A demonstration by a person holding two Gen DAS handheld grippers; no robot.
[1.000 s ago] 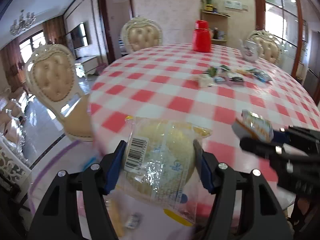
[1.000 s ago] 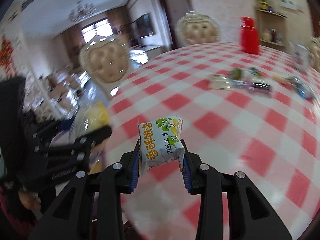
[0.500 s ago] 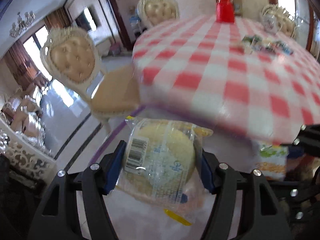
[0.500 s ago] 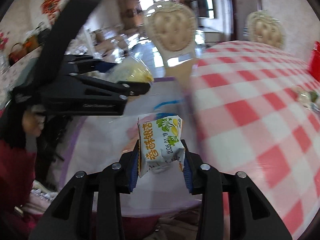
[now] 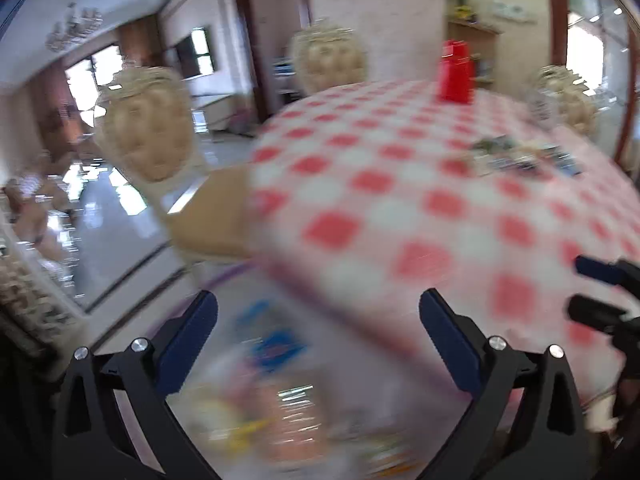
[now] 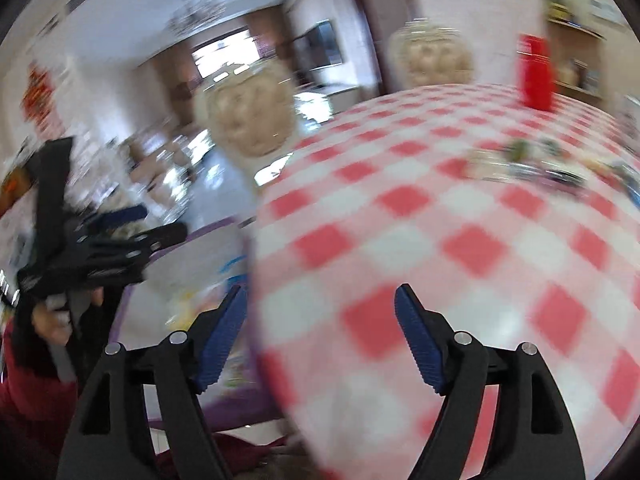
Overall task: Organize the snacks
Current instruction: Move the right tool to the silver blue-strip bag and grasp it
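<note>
Both grippers hang over the near edge of the round counter [image 5: 400, 208] with its red-and-white checked cloth. The left gripper [image 5: 318, 334] has its fingers spreading wide with nothing between them; under it lies a blurred heap of wrapped snacks [image 5: 280, 412], which seems to sit in a pale container with a purple rim [image 6: 132, 304] beside the counter, though the blur makes that uncertain. The right gripper [image 6: 320, 330] is likewise opening and empty, its fingers straddling the counter's edge. Released fingers above that heap suggest the container is where snacks get collected. More small packets [image 5: 524, 158] wait in a loose row well across the counter, near a red jug [image 5: 456, 72], so the sorting looks unfinished.
</note>
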